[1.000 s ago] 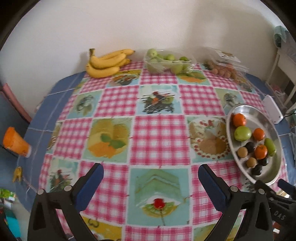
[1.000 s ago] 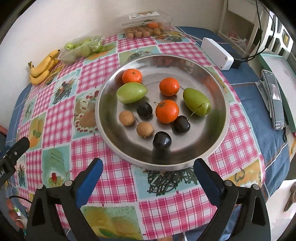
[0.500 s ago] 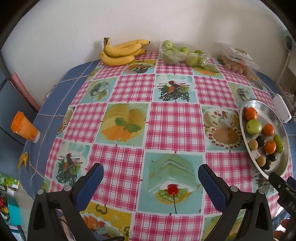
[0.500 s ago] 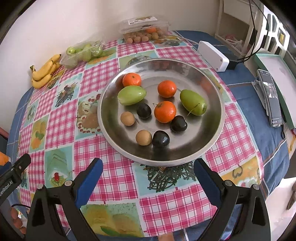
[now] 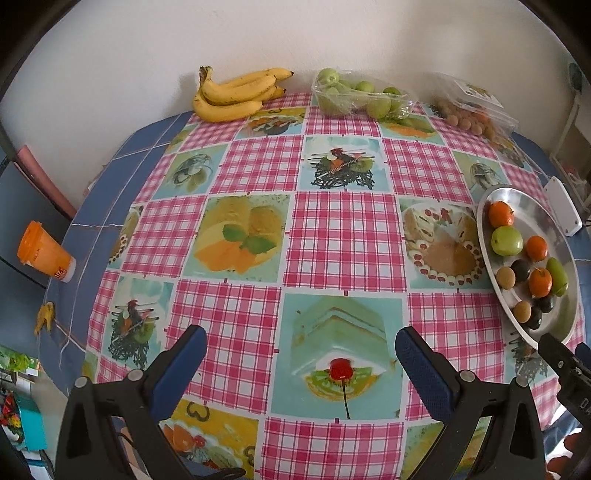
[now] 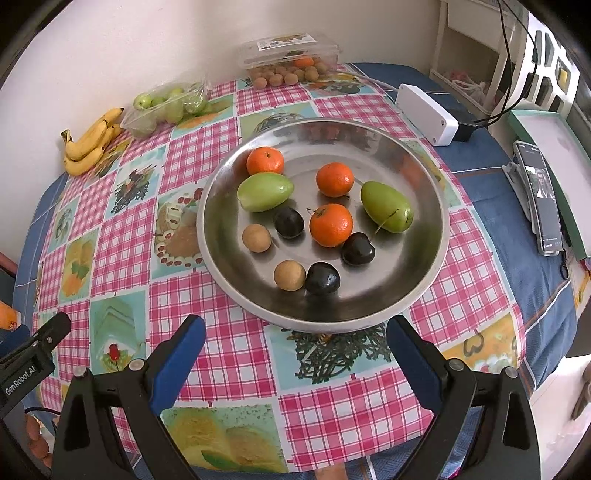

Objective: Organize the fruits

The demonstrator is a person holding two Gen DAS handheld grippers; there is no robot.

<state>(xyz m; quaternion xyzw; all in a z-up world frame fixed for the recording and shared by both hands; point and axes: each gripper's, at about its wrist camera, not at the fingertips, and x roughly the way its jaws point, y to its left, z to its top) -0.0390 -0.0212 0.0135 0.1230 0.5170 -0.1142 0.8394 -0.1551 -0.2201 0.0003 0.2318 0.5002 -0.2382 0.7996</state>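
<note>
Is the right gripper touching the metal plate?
Apart. In the right wrist view, the right gripper is open, with checked cloth between its fingertips and the metal plate.

Round tabletop against a plain wall

Soft daylight falls on the pink checked cloth over a blue one; white shelving stands off to the right.

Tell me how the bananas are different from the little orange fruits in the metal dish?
The bananas are yellow, long and curved; the orange fruits are round. The bananas lie bunched on the tablecloth by the wall; the orange fruits sit apart in the metal dish. No tongs touch either.
</note>
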